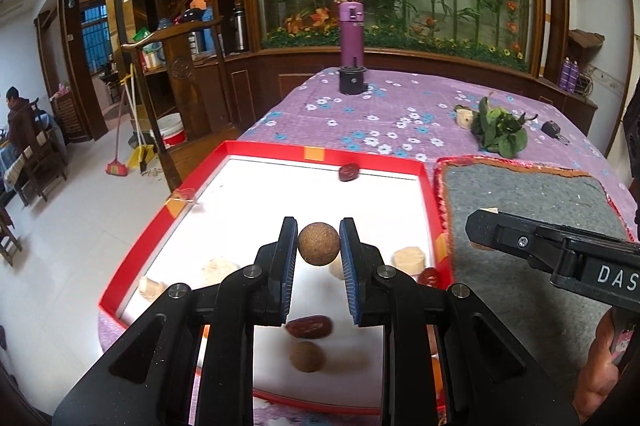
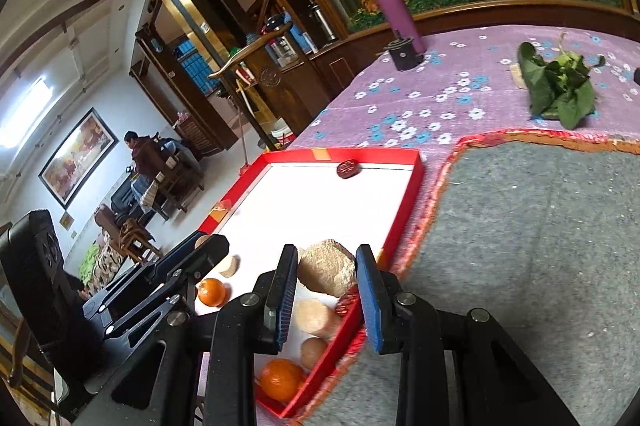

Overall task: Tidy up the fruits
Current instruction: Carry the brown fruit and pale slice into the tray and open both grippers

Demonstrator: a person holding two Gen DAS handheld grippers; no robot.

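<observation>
My left gripper (image 1: 319, 246) is shut on a round brown longan (image 1: 319, 245) and holds it above the red-rimmed white tray (image 1: 280, 149). The tray holds red dates (image 1: 309, 326), another longan (image 1: 307, 356), pale chunks (image 1: 408, 258) and oranges (image 2: 281, 378). My right gripper (image 2: 327, 272) is shut on a pale beige chunk (image 2: 327, 268) over the tray's right edge (image 2: 418, 169). It shows in the left wrist view (image 1: 486, 211) over the grey mat (image 1: 528, 193). The left gripper shows in the right wrist view (image 2: 208, 240).
A grey mat (image 2: 540, 226) lies right of the tray on the purple flowered tablecloth (image 1: 380, 105). Green leaves (image 1: 500, 129), a purple flask (image 1: 351, 29), a black holder (image 1: 352, 79) and a car key (image 1: 554, 131) are farther back. The table edge drops off at left.
</observation>
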